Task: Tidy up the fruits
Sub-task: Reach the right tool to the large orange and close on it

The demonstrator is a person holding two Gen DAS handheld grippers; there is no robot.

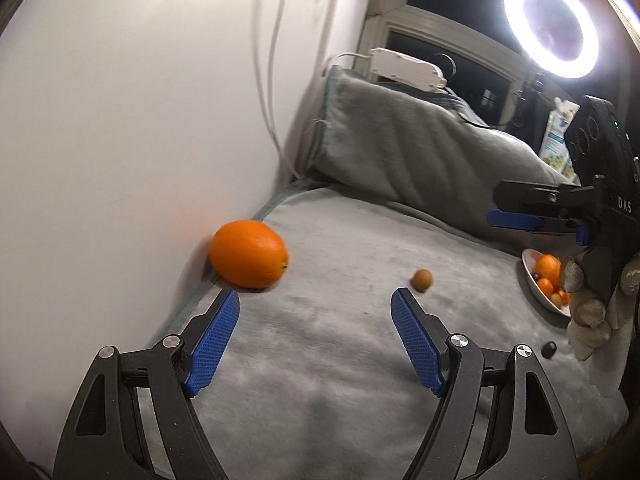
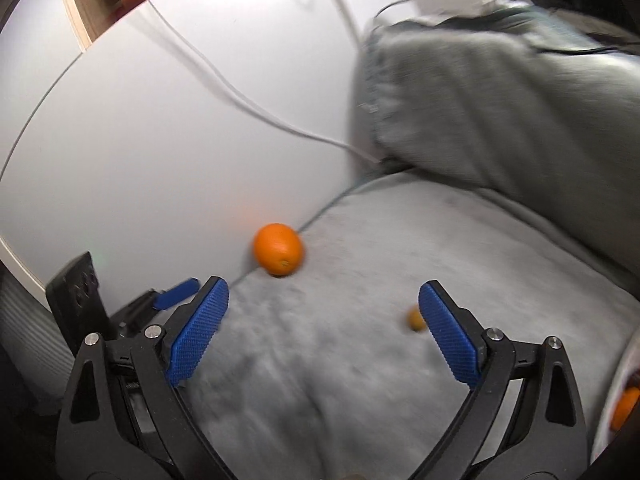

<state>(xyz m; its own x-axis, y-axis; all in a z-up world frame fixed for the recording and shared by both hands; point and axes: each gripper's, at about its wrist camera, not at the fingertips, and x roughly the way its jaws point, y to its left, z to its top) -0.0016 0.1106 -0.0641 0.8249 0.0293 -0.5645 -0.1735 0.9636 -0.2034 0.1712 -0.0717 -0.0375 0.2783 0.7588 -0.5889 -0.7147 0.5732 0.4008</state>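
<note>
Gaping empty, left tongs [image 1: 315, 300] and right tongs [image 2: 323, 294], bowl [image 2: 608, 400] cropped, small fruit [image 2: 415, 319] blurred, perhaps a kiwi

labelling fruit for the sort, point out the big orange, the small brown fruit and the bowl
big orange [image 1: 249, 254], left wrist view, middle of its peel
small brown fruit [image 1: 422, 279], left wrist view, its centre
bowl [image 1: 529, 274], left wrist view, white near wall

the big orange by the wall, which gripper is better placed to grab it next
Left, probably. The left gripper is open with the orange just beyond its left fingertip. The right gripper, also open and empty, sees the same orange farther ahead; the small brown fruit sits by its right finger instead.
</note>
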